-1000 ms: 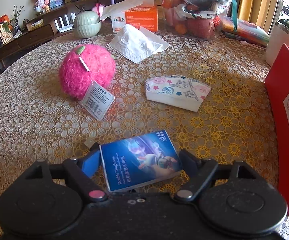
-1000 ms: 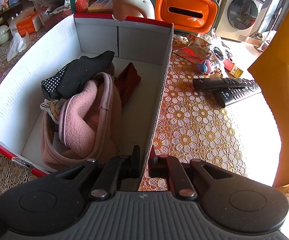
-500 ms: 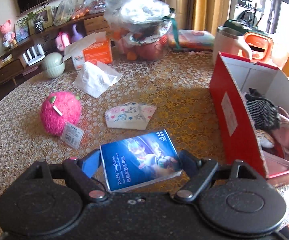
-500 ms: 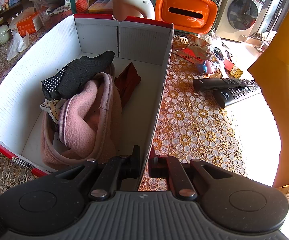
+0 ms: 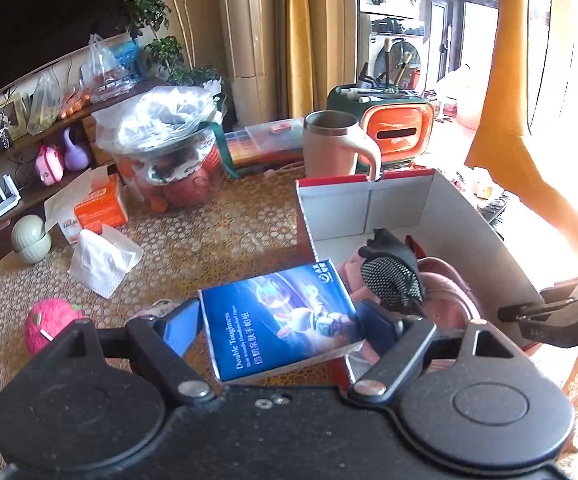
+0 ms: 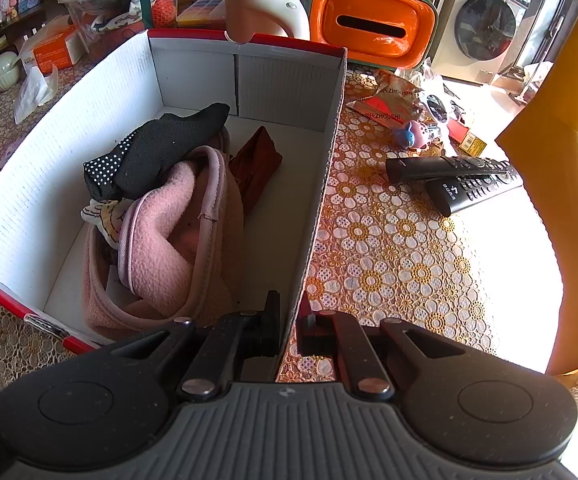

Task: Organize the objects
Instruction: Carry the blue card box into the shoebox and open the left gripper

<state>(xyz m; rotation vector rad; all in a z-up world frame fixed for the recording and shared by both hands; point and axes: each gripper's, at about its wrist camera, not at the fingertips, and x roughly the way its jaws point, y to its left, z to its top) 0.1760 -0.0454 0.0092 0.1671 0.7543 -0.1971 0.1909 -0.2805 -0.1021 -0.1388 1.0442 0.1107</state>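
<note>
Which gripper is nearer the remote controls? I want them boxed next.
Right. The right gripper, clamped on the box wall, has the remote controls beside it; the left gripper is across the box.

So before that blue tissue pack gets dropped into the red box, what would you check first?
1. Left gripper clamps the blue tissue pack on both sides: ok.
2. Right gripper pinches the box wall, steadying it: ok.
3. Pack fully over the opening: not ok, only its corner reaches the rim.
4. Free floor beside the pink fleece: ok.
5. Black sock clear of the drop: cannot tell.
</note>
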